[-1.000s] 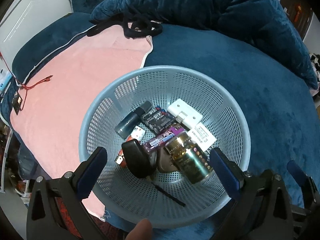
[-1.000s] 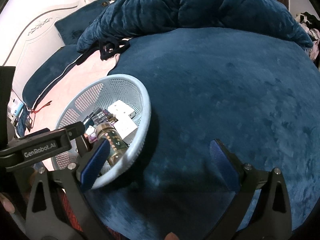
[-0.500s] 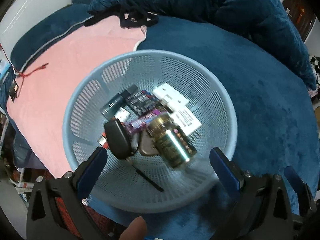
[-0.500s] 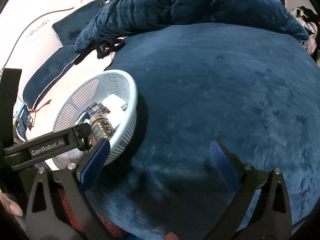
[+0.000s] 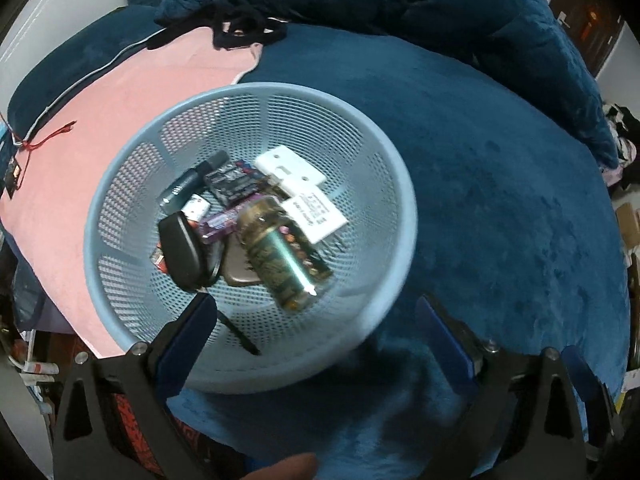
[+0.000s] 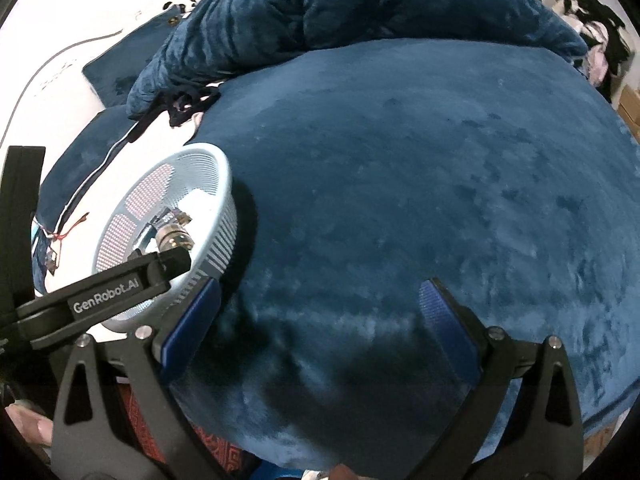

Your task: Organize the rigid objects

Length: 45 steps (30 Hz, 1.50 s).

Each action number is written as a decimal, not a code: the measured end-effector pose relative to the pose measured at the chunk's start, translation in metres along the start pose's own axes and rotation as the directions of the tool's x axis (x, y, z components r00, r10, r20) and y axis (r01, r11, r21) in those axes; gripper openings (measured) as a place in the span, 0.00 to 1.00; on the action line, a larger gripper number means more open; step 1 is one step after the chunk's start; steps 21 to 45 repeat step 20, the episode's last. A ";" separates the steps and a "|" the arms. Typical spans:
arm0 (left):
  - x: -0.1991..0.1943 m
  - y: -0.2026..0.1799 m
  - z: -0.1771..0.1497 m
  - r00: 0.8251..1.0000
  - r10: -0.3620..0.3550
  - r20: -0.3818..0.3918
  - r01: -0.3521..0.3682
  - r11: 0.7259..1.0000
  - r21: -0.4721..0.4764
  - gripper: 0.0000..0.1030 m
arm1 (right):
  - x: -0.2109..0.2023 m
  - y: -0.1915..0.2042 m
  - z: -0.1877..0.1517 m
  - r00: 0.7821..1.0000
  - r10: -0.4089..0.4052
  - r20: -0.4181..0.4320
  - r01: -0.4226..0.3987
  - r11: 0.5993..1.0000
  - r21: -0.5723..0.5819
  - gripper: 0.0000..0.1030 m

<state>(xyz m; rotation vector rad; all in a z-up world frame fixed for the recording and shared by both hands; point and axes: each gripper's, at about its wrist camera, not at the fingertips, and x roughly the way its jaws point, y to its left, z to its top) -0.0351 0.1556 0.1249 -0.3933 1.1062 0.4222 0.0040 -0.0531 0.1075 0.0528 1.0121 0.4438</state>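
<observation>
Two Open Grippers, One Full Basket

Two grippers are up over the bed, and both have their fingers spread wide with nothing between them. We judge they are empty because the picking up looks done. Our left gripper (image 5: 316, 336) hangs right above the basket (image 5: 404, 208). Our right gripper (image 6: 320, 320) hangs to the side, over the bare blue bed cover (image 6: 420, 160).

We count one basket. It is round, light blue and full of little holes. It sits on the bed, partly on the blue cover and partly on the pink towel (image 5: 120, 100). We think all the hard things went in there so they stay together and do not get lost in the soft cover.

Inside we count one shiny gold jar (image 5: 280, 256) lying on its side, one black key fob (image 5: 182, 252), two white flat boxes (image 5: 290, 164), one purple packet (image 5: 218, 224), one dark tube (image 5: 192, 184) and one dark packet (image 5: 232, 182). Some small bits hide under these, so we cannot count them all.

On the rest of the bed we see zero hard things left. One big blue blanket (image 6: 320, 8) is piled at the back.
</observation>
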 end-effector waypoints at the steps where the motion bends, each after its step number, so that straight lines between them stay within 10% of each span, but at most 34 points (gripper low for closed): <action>1: 0.001 -0.004 -0.001 1.000 -0.003 -0.003 0.003 1.000 0.006 0.97 | -0.001 -0.002 -0.001 1.000 -0.005 -0.003 0.005 1.000 0.008 0.98; 20: -0.004 -0.069 -0.027 0.999 -0.038 0.036 0.032 0.985 0.172 0.97 | -0.030 -0.060 -0.018 0.996 -0.076 -0.043 0.084 0.968 0.237 0.98; 45: -0.004 -0.069 -0.027 0.999 -0.038 0.036 0.032 0.985 0.172 0.97 | -0.030 -0.060 -0.018 0.996 -0.076 -0.043 0.084 0.968 0.237 0.98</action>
